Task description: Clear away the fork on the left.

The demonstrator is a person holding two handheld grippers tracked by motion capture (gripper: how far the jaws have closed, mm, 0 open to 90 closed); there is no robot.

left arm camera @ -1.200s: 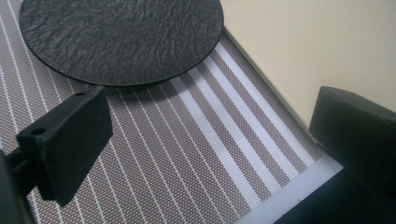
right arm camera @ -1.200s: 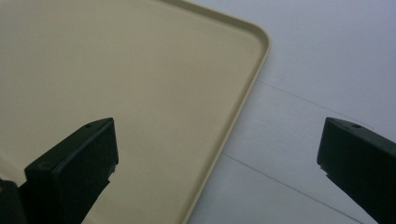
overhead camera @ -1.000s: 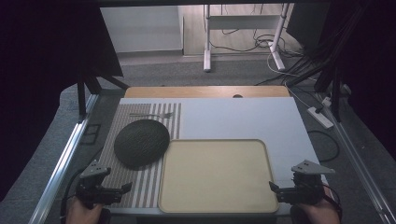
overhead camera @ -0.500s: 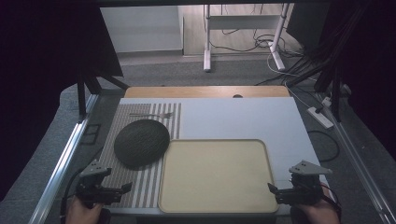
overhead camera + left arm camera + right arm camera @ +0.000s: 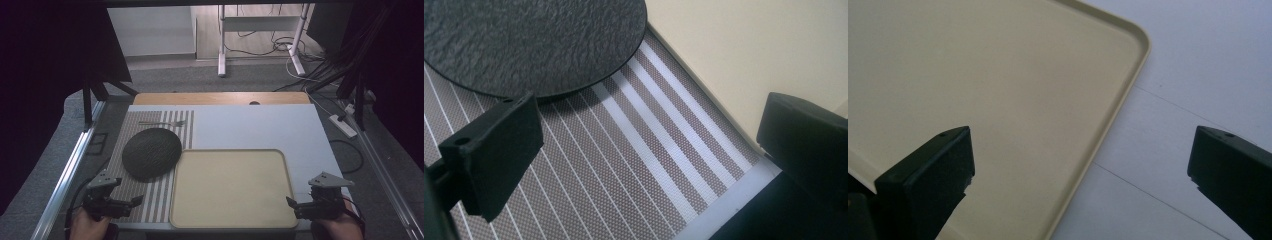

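Observation:
A beige tray (image 5: 280, 165) lies empty at the front middle of the white table. Left of it, a round dark slate plate (image 5: 151, 152) rests on a striped placemat (image 5: 150, 200), and a fork (image 5: 161, 122) lies at the mat's far end. My left gripper (image 5: 136, 201) hovers open over the mat's front part; in the left gripper view its jaws (image 5: 649, 150) spread wide over the stripes, with the plate (image 5: 524, 40) ahead and the tray (image 5: 749, 50) to the right. My right gripper (image 5: 291, 203) stands open at the tray's front right corner, its jaws (image 5: 1080, 170) straddling the tray's rim (image 5: 1128, 85).
The bare white tabletop (image 5: 260, 127) stretches behind and right of the tray, ending in a wooden strip (image 5: 220, 98) at the far edge. Metal rails (image 5: 70, 170) run along both sides. A power strip (image 5: 342, 125) and cables lie on the floor to the right.
Both grippers hold nearly the same places at the table's front corners; the right one has dipped very slightly toward the front edge.

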